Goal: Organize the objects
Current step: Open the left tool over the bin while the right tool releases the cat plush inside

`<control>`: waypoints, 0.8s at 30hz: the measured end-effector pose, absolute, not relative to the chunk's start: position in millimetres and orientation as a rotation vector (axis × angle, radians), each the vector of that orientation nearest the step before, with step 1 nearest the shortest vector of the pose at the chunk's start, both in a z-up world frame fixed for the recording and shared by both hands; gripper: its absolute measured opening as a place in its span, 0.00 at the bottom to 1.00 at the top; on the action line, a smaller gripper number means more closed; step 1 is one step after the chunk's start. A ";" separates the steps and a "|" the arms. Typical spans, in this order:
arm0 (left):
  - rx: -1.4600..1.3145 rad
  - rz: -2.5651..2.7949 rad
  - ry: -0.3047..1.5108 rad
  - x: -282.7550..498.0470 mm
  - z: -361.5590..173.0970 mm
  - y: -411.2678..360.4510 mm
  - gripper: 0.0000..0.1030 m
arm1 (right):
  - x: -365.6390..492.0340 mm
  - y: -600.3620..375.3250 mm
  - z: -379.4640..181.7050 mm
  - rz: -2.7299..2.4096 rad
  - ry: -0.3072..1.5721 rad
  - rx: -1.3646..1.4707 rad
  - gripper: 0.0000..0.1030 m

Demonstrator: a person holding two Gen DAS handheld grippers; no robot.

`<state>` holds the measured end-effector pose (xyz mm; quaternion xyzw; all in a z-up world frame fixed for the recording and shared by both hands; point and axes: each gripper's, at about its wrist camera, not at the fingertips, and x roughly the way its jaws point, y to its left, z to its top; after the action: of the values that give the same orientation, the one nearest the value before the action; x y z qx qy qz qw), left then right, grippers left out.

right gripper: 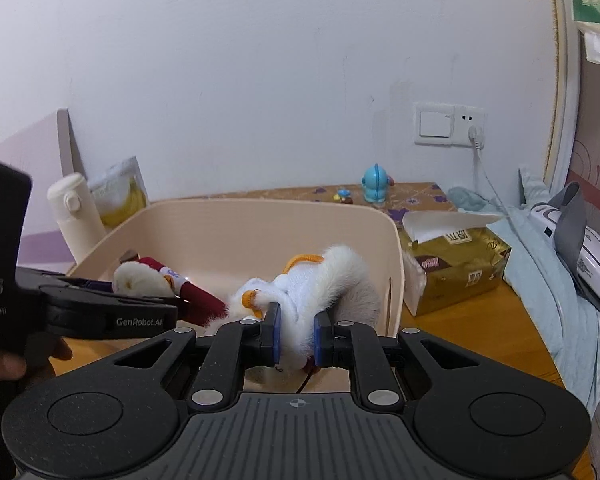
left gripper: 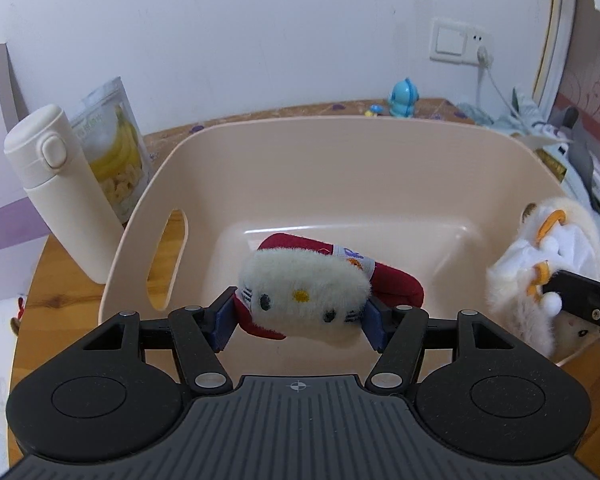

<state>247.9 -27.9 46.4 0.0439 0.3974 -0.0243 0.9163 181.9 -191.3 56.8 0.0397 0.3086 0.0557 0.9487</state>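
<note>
A beige plastic bin (left gripper: pixel 340 152) with handle slots stands on the wooden table; it also shows in the right wrist view (right gripper: pixel 260 224). My left gripper (left gripper: pixel 300 314) is shut on a white-faced cat plush in red clothes (left gripper: pixel 304 296) and holds it above the bin's inside. The plush also shows in the right wrist view (right gripper: pixel 148 278). My right gripper (right gripper: pixel 296 338) is shut on a white fluffy plush with orange trim (right gripper: pixel 312 280) at the bin's right rim. That plush also shows in the left wrist view (left gripper: pixel 540 272).
A cream thermos bottle (left gripper: pixel 56 188) and a banana chip bag (left gripper: pixel 116 152) stand left of the bin. A gold tissue pack (right gripper: pixel 456 260) lies right of it. A blue toy figure (right gripper: pixel 376 184) stands at the back. Clothes and a white device (right gripper: pixel 580 260) lie at the right.
</note>
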 end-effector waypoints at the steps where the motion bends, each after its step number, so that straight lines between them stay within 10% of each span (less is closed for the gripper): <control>1: 0.094 -0.047 0.821 248.0 45.8 -28.7 0.63 | 182.4 -191.4 54.8 0.118 0.634 0.084 0.16; 24: 0.105 -0.016 0.707 191.6 86.7 -12.7 0.85 | 145.2 -199.0 79.7 0.171 0.549 0.114 0.78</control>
<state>191.6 -12.7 86.7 0.0515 0.3460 -0.0078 0.9368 145.2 -199.0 79.7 0.0564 0.2704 0.0841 0.9574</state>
